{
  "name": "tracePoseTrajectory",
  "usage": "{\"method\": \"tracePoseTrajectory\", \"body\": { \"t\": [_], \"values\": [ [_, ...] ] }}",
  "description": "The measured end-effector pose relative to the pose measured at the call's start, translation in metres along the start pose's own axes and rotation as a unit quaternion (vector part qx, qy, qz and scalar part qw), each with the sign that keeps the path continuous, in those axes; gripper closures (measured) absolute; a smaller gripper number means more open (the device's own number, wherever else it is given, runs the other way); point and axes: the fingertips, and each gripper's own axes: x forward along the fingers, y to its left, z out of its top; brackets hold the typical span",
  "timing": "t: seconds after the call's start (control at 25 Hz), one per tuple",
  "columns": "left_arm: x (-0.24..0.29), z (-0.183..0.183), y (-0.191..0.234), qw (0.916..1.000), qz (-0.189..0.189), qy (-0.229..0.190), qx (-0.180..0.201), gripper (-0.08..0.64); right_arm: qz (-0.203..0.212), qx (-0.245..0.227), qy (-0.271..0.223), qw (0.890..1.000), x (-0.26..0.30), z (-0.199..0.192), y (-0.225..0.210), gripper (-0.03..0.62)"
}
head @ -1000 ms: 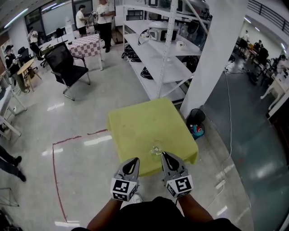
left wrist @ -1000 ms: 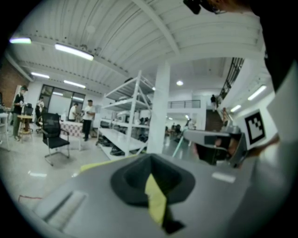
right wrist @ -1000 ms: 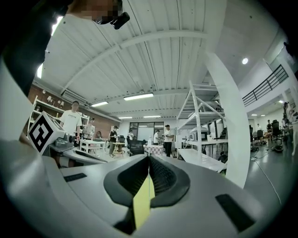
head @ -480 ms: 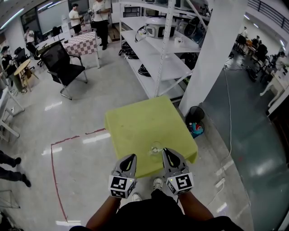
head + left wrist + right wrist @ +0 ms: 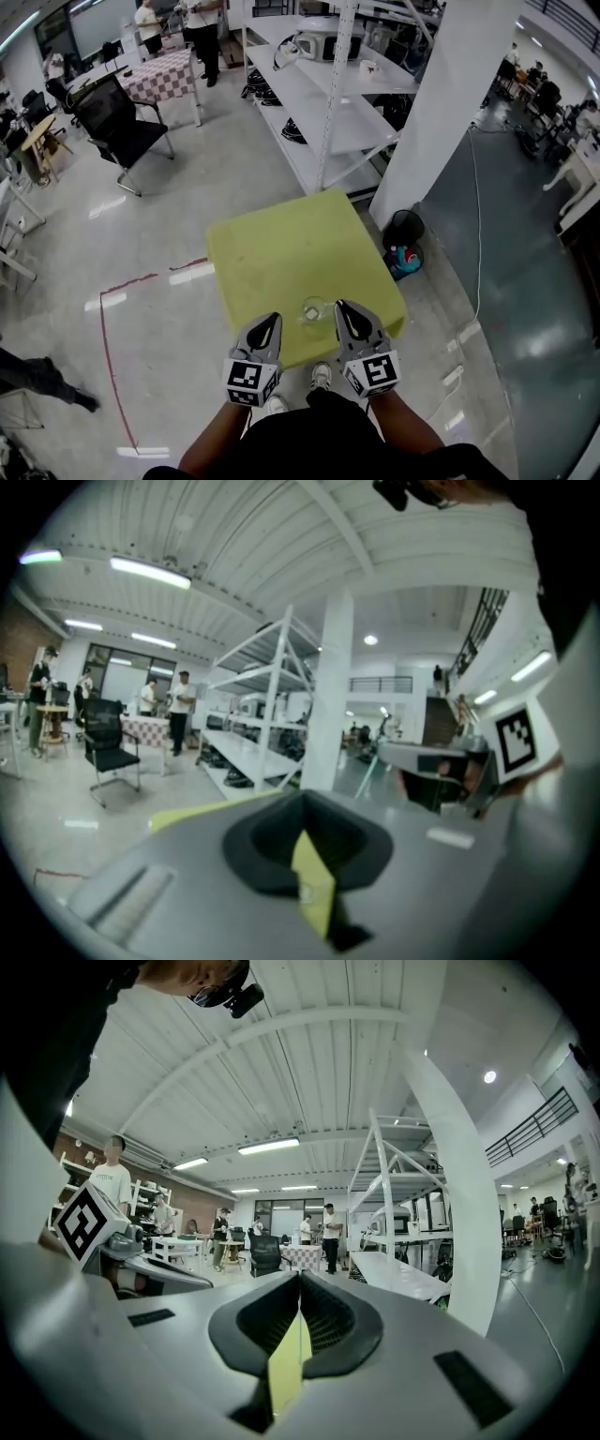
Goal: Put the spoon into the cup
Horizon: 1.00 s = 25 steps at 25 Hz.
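Note:
A small clear glass cup (image 5: pixel 312 309) stands near the front edge of the yellow-green table (image 5: pixel 281 253) in the head view. I cannot make out the spoon in any view. My left gripper (image 5: pixel 271 322) hovers just left of the cup and my right gripper (image 5: pixel 343 309) just right of it, both at the table's near edge. Each is shut with nothing between its jaws. In the left gripper view the gripper (image 5: pixel 302 803) has its jaws closed tip to tip. The right gripper (image 5: pixel 300 1283) looks the same in its own view, with only a sliver of yellow showing below.
A white shelving rack (image 5: pixel 323 103) stands behind the table and a white pillar (image 5: pixel 436 112) at its right. A black bin (image 5: pixel 405 228) sits by the pillar. A black chair (image 5: pixel 117 122) is at the far left, with red floor tape (image 5: pixel 105 347) and people beyond.
The table and cup have drawn closer and shifted slightly left in the head view. Both grippers stay shut and now flank the cup more closely.

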Motion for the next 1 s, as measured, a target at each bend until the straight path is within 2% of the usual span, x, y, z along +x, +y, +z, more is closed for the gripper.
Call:
{"method": "tracePoseTrajectory", "body": {
  "t": [0.4,0.64,1.0],
  "values": [
    [0.043,-0.023,-0.003,0.9994,0.012,0.029,-0.017,0.555,0.011,0.029,0.037,0.999,0.018,-0.043,-0.038,0.58],
    [0.056,-0.043,-0.004,0.9983,0.019,0.052,-0.018,0.555,0.037,0.048,0.071,0.996,0.029,-0.079,-0.035,0.58],
    [0.069,-0.061,-0.001,0.995,0.041,0.083,-0.036,0.555,0.054,0.084,0.121,0.988,0.035,-0.132,-0.041,0.58]
  ]
}}
